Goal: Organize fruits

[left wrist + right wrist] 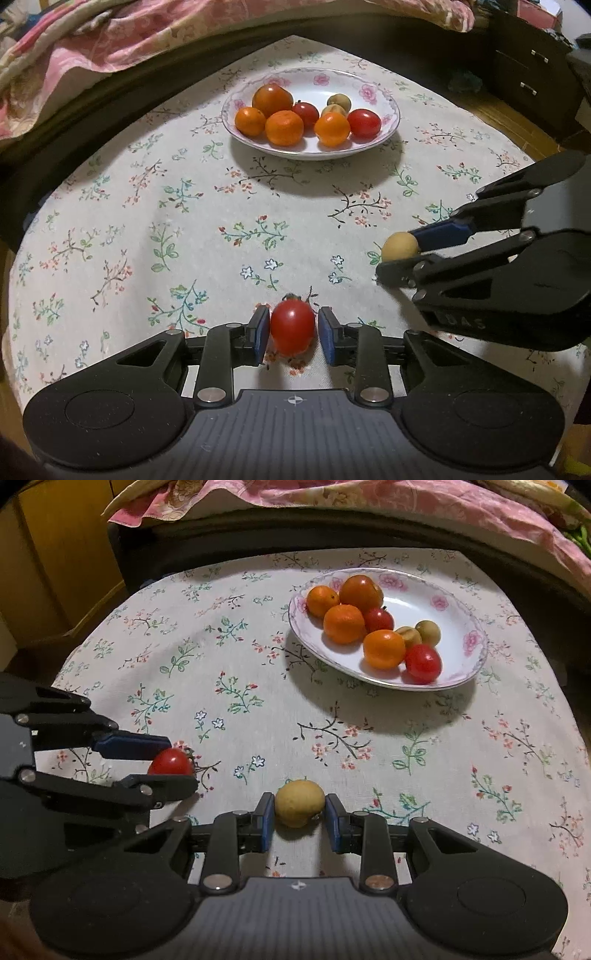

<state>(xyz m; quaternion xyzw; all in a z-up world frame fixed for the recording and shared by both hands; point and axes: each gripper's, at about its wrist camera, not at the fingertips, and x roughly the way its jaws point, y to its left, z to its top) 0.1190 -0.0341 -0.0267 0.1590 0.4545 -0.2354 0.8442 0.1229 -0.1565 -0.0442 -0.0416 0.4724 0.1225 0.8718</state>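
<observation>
My left gripper (292, 330) straddles a tomato (293, 326) near table's (110, 221) front edge, pads just off it, small gaps both sides. Right gripper (300, 814) same w/ a yellow fruit (299, 803), slightly open, not clamped. Plate (384, 99) w/ more fruit sits toward far edge.

Both wrist views low, near cloth, facing shared plate (384, 99)

Dim warm light, soft shadows, fisheye-warped edges
</observation>
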